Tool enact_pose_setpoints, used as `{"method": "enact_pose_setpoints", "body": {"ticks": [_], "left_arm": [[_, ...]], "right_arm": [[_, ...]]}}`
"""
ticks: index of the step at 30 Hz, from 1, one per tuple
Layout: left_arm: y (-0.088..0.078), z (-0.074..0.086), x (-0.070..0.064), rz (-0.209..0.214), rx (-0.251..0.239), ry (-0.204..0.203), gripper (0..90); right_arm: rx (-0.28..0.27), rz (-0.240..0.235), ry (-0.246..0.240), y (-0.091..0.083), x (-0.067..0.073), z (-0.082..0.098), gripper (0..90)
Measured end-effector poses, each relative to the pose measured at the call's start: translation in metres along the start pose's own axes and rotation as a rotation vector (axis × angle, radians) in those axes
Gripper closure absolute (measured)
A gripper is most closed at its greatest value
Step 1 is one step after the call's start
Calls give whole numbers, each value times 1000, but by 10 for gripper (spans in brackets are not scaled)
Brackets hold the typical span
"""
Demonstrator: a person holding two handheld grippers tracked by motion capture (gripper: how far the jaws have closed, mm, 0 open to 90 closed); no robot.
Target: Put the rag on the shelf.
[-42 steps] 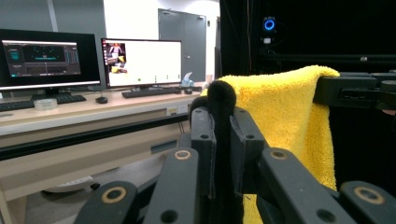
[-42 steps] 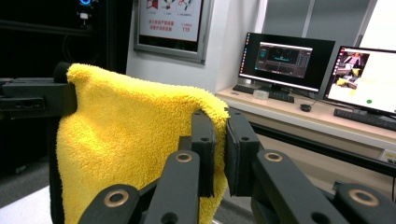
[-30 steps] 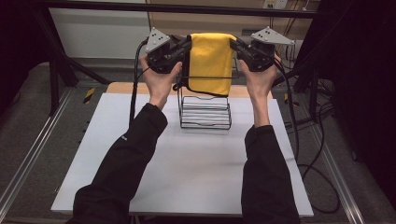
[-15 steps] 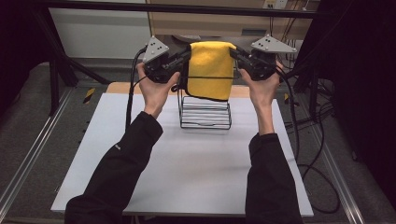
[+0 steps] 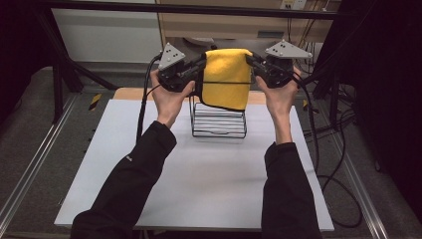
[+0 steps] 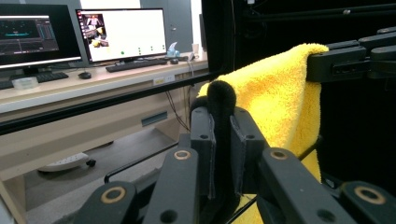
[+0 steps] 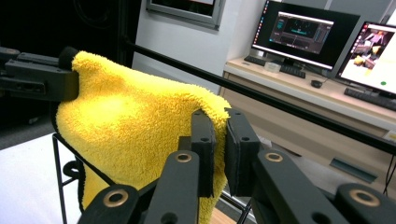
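A folded yellow towel with a dark edge hangs stretched between my two grippers, above a black wire rack on the white table. My left gripper is shut on the towel's left top corner, and its jaws pinch the dark trim. My right gripper is shut on the right top corner, with its pads closed on the yellow pile. The towel's lower edge overlaps the rack's top in the high view. The right gripper also shows in the left gripper view, and the left gripper in the right gripper view.
Cables trail from both grippers, the right one off the table's right side. A dark frame bar runs across behind the rack. A desk with monitors stands beyond. Bare white tabletop lies in front of the rack.
Both hands and the towel have shifted slightly lower in the high view, closer over the rack. The grey plates on the grippers have tilted more into sight. Both grips are unchanged.
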State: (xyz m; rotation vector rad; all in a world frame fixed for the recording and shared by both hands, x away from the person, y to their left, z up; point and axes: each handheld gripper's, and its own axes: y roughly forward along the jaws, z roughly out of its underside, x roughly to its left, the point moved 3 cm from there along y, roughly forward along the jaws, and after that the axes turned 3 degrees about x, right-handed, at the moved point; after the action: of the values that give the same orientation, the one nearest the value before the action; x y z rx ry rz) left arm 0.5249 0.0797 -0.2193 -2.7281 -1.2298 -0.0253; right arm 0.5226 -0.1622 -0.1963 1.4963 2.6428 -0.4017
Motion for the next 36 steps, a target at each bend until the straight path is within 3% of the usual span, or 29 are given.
{"method": "enact_pose_setpoints", "body": {"ticks": [3,15,25,36], "left_arm": [[-2,2,0,2,2,12,810],[-19,4,-8,20,-4,49,807],[-25,17,-19,28,34,94,802],[-30,36,-26,26,84,109,797]], "right_arm": [[-7,-14,13,0,0,3,835],[-29,-41,-26,-17,11,4,833],[-39,-48,-38,-31,23,20,833],[-26,-74,-33,-39,38,38,832]]}}
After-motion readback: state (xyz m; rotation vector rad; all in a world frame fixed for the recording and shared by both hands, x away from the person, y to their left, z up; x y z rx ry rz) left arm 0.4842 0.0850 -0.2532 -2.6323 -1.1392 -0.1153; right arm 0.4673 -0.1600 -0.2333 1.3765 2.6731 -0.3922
